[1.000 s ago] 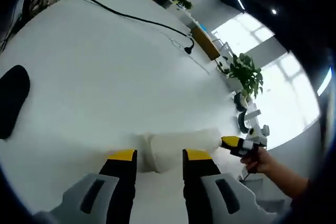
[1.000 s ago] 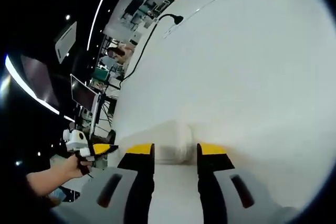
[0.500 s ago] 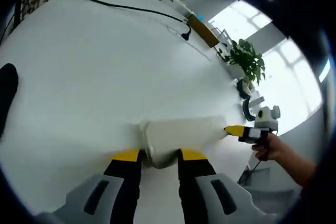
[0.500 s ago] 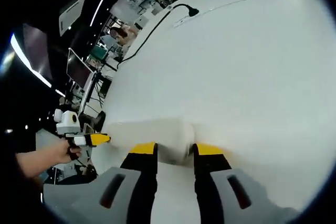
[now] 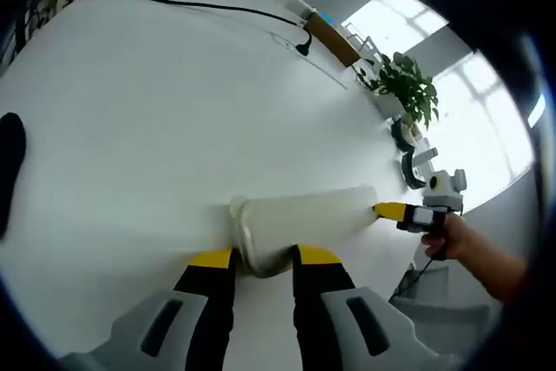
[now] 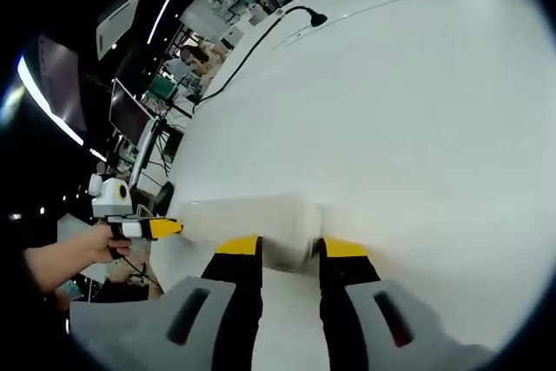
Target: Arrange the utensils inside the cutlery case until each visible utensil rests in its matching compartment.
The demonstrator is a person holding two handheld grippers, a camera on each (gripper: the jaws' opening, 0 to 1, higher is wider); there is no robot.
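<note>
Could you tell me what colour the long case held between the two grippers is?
Translucent milky white case, clearest in the left gripper view.

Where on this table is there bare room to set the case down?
Nearly all the white table is bare: the stretch between the cutlery case and the black cable is free. It is crowded only at the near edge, where both tongs, left and right, grip the case's ends.

— Cutlery case?
— Long, milky-white, translucent; closed, lying on its side, lower centre of left gripper view.
— Right gripper view?
— Same case, lower centre-left, stretched sideways. Contents: can't tell.
</note>
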